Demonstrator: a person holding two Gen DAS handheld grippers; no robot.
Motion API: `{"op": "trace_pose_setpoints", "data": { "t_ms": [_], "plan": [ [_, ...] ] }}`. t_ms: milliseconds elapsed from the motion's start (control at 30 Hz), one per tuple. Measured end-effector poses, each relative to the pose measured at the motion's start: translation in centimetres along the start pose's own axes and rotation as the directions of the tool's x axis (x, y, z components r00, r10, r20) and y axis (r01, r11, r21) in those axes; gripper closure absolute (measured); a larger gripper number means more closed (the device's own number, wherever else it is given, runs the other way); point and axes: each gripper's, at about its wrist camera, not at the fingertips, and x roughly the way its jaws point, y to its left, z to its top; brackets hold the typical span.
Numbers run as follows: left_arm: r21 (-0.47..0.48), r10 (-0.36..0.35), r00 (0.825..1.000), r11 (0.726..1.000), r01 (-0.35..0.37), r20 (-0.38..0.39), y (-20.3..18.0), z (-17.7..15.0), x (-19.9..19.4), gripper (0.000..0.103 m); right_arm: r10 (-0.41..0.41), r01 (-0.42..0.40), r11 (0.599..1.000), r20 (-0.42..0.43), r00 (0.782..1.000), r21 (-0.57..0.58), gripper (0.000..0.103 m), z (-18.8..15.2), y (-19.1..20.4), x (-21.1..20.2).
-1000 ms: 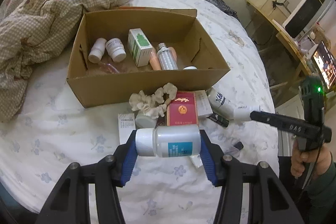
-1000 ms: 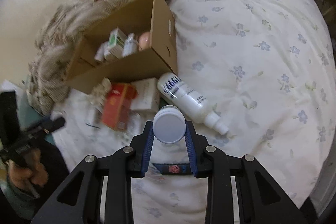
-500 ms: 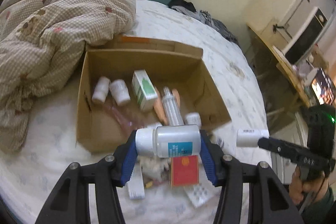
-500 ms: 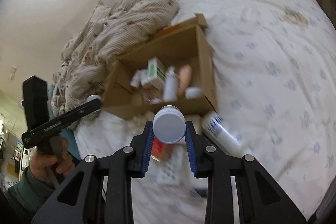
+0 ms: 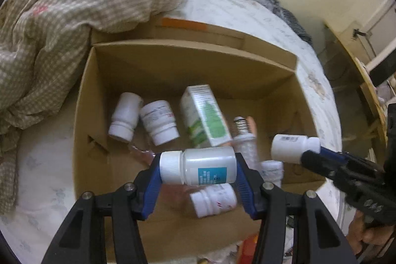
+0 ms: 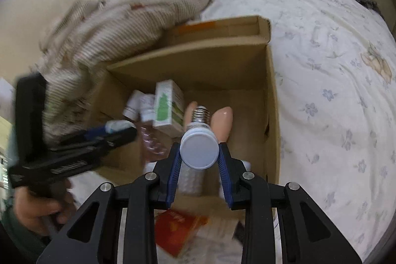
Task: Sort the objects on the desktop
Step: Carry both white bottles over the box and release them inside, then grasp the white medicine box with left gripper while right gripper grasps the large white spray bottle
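— Cardboard is mostly what I've got in front of both cameras: the open box (image 5: pixel 84 100) sits on the bed (image 6: pixel 334 66), just ahead of my fingers on either side.

— What's in your left gripper (image 5: pixel 198 171)?

— A white pill bottle with a teal label (image 5: pixel 198 170), lying crosswise between the blue pads (image 5: pixel 152 184), cap toward the left finger. The pads are clamped on its two ends, and it hangs over the near part of the box.

— And the right gripper (image 6: pixel 199 155)?

— It is clenched on a second white bottle (image 6: pixel 199 150). From its own camera I only see the round end facing me, pinched between the fingers. From the left camera the same bottle (image 5: pixel 293 149) pokes out sideways at the fingertips, over the box's right end.

— What lies beyond the fingers?

— On the box floor, past the left pads: two white bottles (image 5: pixel 126 120) side by side, a green-and-white carton (image 5: pixel 205 115) to their right, then a light bulb (image 6: pixel 201 115) with a screw base. Another small white bottle (image 5: pixel 214 199) lies just under the held one, blurred. A pinkish piece (image 6: pixel 224 123) sits beside the bulb; I cannot tell what it is.

— Anything nearer than the fingers?

— A red packet (image 6: pixel 178 231) on the sheet, below the right fingers, outside the box. A checked blanket (image 5: pixel 74 4) is heaped behind the box's left side.
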Motion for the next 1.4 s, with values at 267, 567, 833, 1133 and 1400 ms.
{"op": "trace_pose_setpoints", "data": {
  "t_ms": [267,567,833,1133,1400],
  "plan": [
    [-0.049,-0.007,1.000,0.999,0.006,-0.024,0.3,0.3,0.3,0.041,0.005,-0.005,1.000,-0.002,1.000,0.030,0.050,0.9,-0.1,1.1],
    [-0.012,-0.021,1.000,1.000,0.021,0.008,-0.3,-0.1,-1.1,0.040,0.023,-0.024,1.000,0.056,0.998,0.020,0.048,0.5,0.1,-2.3],
    [-0.007,-0.076,0.993,0.997,0.077,0.096,-0.8,-1.5,-4.8,0.040,0.018,-0.018,1.000,0.107,0.994,-0.001,0.048,-3.2,-1.4,-8.1],
    [0.156,-0.124,0.989,0.981,0.111,0.077,-4.7,-6.3,-8.1,0.040,0.005,-0.017,0.995,0.125,0.992,0.100,0.048,-10.5,-7.9,-10.9],
    [0.240,-0.085,0.996,0.967,0.082,0.003,-7.5,-11.5,-7.9,0.040,-0.022,-0.003,0.990,0.180,0.983,0.139,0.048,-13.2,-10.2,-12.7]
  ]
}}
